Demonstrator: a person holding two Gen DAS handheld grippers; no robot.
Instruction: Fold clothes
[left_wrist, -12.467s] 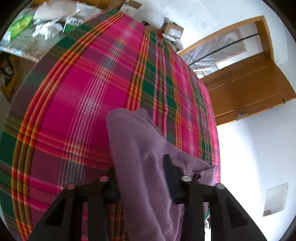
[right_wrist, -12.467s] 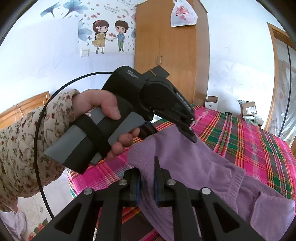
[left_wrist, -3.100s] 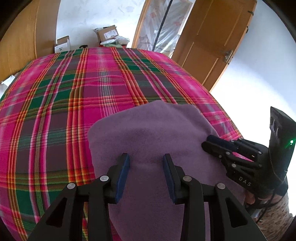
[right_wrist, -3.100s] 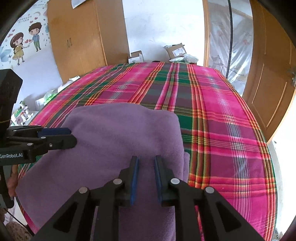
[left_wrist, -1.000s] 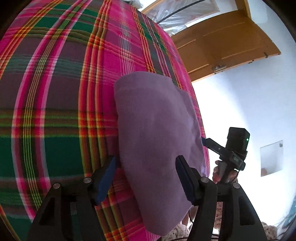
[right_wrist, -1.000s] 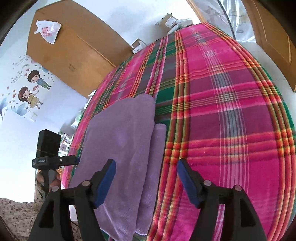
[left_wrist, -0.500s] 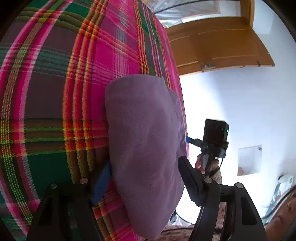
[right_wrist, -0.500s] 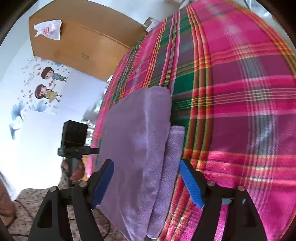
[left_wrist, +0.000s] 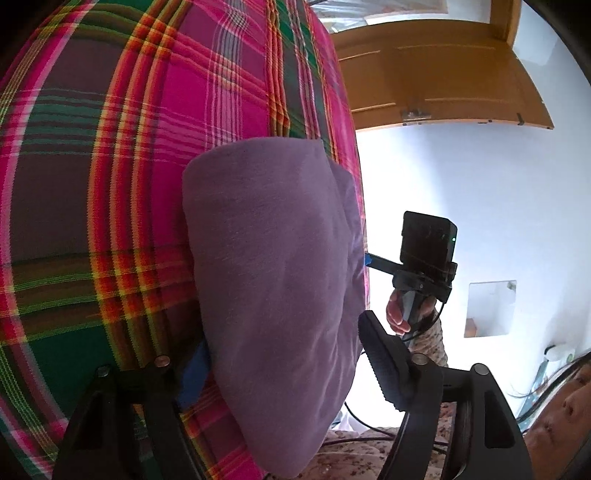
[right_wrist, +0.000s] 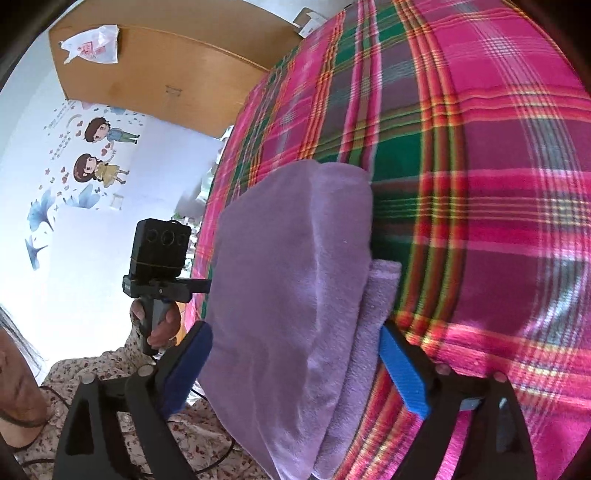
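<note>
Purple garment (left_wrist: 273, 280) lies folded on the plaid bedspread (left_wrist: 110, 155) at the bed's near edge, a narrower folded layer showing under its right side in the right wrist view; left gripper (left_wrist: 291, 363) jaws wide, just been opening, garment's near end between them, pads not pressing; right gripper (right_wrist: 295, 358) jaws also wide, just been opening, straddling the garment w/o clamping it; each gripper shows in the other's view, held in a hand (right_wrist: 162, 325) w/ a floral sleeve (right_wrist: 110, 365); wooden door (left_wrist: 436, 74) beyond the bed; wardrobe (right_wrist: 166, 74) and cartoon wall stickers (right_wrist: 99, 151) on the other side.
</note>
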